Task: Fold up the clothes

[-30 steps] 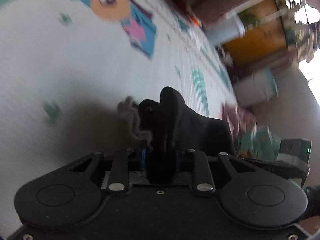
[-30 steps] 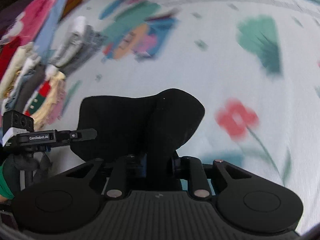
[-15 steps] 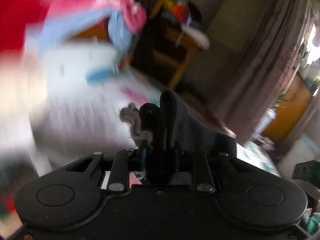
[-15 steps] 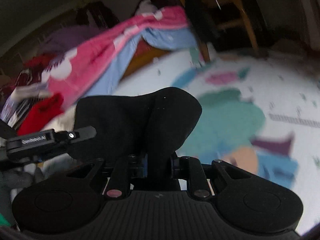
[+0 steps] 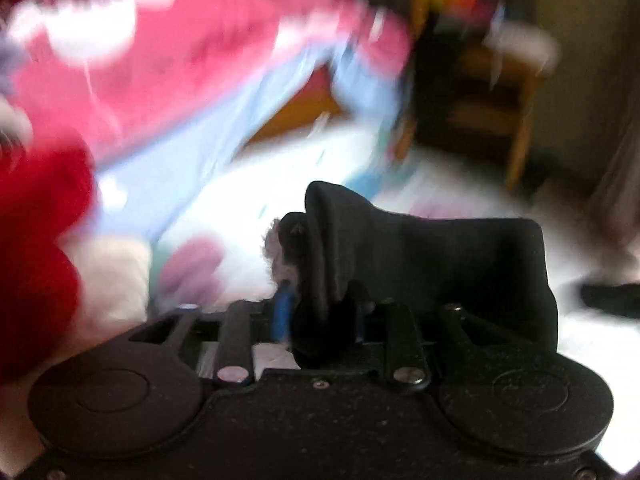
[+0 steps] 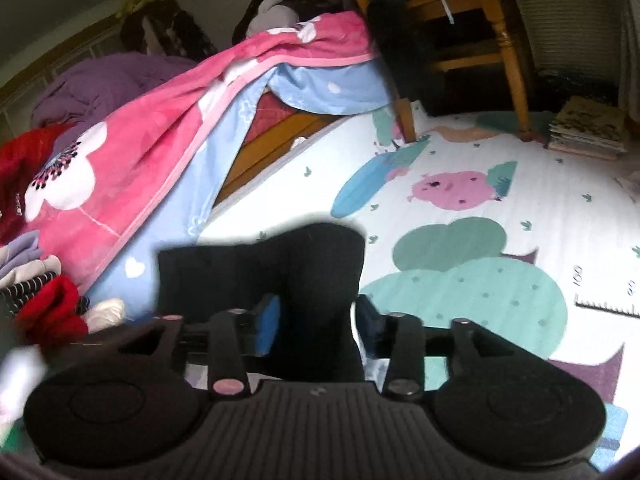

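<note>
left gripper [image 5: 316, 276] — fingers clenched on black garment [image 5: 440, 264] | right gripper [image 6: 316, 316] — same | garment's long axis spans sideways between them

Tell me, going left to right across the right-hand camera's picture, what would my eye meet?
red clothes → pink flowered blanket → black garment held in the right gripper → wooden chair → stack of books

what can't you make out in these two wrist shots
- Left wrist view: motion blur smears the pink blanket and red clothes; their patterns and edges are unreadable.
- Both views: the black garment covers the fingertips, so its type and full shape stay hidden.
- Right wrist view: the clothes pile is cut off by the left edge.
- Right wrist view: the stacked books are too small to read.
</note>
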Demonstrator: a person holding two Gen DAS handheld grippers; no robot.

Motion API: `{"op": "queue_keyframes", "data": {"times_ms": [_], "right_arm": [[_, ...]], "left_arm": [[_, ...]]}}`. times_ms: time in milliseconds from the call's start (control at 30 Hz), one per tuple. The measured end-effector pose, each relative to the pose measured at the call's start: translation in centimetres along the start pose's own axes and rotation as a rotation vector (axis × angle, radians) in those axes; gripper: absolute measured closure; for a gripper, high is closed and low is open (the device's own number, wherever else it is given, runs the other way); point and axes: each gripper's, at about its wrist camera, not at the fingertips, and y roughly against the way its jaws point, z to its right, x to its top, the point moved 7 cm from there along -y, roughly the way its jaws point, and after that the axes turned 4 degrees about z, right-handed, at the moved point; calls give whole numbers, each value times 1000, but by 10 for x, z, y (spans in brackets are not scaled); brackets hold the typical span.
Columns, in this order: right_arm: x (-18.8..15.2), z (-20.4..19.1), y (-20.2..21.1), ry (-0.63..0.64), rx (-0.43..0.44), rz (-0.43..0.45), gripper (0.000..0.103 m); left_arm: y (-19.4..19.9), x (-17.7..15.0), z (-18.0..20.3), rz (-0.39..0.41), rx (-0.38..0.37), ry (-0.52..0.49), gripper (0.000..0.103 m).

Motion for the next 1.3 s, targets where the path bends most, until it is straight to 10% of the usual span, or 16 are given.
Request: {"op": "queue_keyframes", "data": {"times_ms": [367, 533, 667, 1000, 1300], "right_arm": [[-66, 67, 61, -40, -87, -59, 55], [-82, 68, 124, -56, -132, -81, 53], [-94, 69, 174, -68, -167, -98, 28], [-102, 63, 337, -66, -382, -120, 0], [-97, 46, 517, -63, -679, -85, 0]], "left_arm": [[7, -22, 10, 28, 47, -130, 69], [47, -28, 39, 126, -17, -208, 50], [77, -51, 65, 123, -126, -250, 46], [244, -45, 169, -112, -676, -244, 21], [417, 8, 231, -103, -660, -518, 2]]}}
